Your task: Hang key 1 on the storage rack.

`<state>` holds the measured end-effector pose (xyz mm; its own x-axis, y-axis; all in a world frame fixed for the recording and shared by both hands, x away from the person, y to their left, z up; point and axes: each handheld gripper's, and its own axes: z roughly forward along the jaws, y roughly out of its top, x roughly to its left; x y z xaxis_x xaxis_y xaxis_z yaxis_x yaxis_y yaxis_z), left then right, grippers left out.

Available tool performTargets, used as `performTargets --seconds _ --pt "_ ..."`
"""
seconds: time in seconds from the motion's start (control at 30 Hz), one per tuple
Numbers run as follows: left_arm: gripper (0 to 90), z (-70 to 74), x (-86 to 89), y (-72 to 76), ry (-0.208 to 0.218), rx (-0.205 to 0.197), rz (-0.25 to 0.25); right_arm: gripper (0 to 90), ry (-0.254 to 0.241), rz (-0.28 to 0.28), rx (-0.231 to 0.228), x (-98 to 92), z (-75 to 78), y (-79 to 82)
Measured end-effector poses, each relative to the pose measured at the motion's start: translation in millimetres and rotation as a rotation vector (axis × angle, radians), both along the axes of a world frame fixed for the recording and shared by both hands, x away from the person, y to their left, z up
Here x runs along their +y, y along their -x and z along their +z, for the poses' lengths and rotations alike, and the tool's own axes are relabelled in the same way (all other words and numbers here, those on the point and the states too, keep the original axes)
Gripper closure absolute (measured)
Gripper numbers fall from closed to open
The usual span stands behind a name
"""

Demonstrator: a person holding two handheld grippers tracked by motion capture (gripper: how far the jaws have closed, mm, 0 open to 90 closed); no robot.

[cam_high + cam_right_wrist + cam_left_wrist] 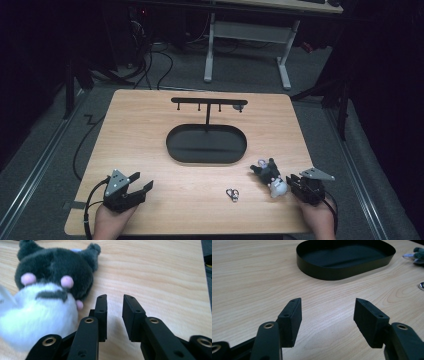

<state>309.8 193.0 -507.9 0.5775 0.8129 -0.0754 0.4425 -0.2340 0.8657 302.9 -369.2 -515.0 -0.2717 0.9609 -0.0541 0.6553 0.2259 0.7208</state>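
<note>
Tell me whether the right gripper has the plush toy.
No. The right gripper is slightly open with nothing between its jaws; the plush toy lies beside it.

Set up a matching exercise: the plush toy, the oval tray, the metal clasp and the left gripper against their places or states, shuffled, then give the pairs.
1. black-and-white plush toy
2. black oval metal tray
3. small silver metal clasp
4. left gripper

A. jaws wide open, nothing between them
B. lying beside the right gripper
C. mid-table, under the hook stand
D. on bare wood, between the two grippers

Pairs: 1-B, 2-C, 3-D, 4-A
</note>
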Motion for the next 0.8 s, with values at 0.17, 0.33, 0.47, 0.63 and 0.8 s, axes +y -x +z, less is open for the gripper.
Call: performTargets --seconds 0.17,0.33,0.47,0.63,0.8 --pt "37.1 -1.2 -7.8 -8.4 -0.035 0.023 -0.022 74.4 0.013 -0.001 0.013 -0.9 -1.2 7.1" --pt "35.6 -4.6 -10.9 -16.8 -0.060 0.053 -0.040 69.4 0.052 -0.001 0.063 2.5 1.2 11.7" --pt "35.0 -5.7 -9.9 -20.1 -0.042 0.067 -0.061 61.4 0.069 -0.013 0.121 5.4 2.3 11.4" --pt "34.3 -6.3 -10.9 -19.4 -0.036 0.059 -0.077 57.0 0.081 -0.034 0.165 6.1 7.9 8.5" --pt "32.2 -6.3 -11.3 -13.9 -0.070 0.037 -0.091 52.5 0.083 -0.042 0.239 3.4 16.2 2.3"
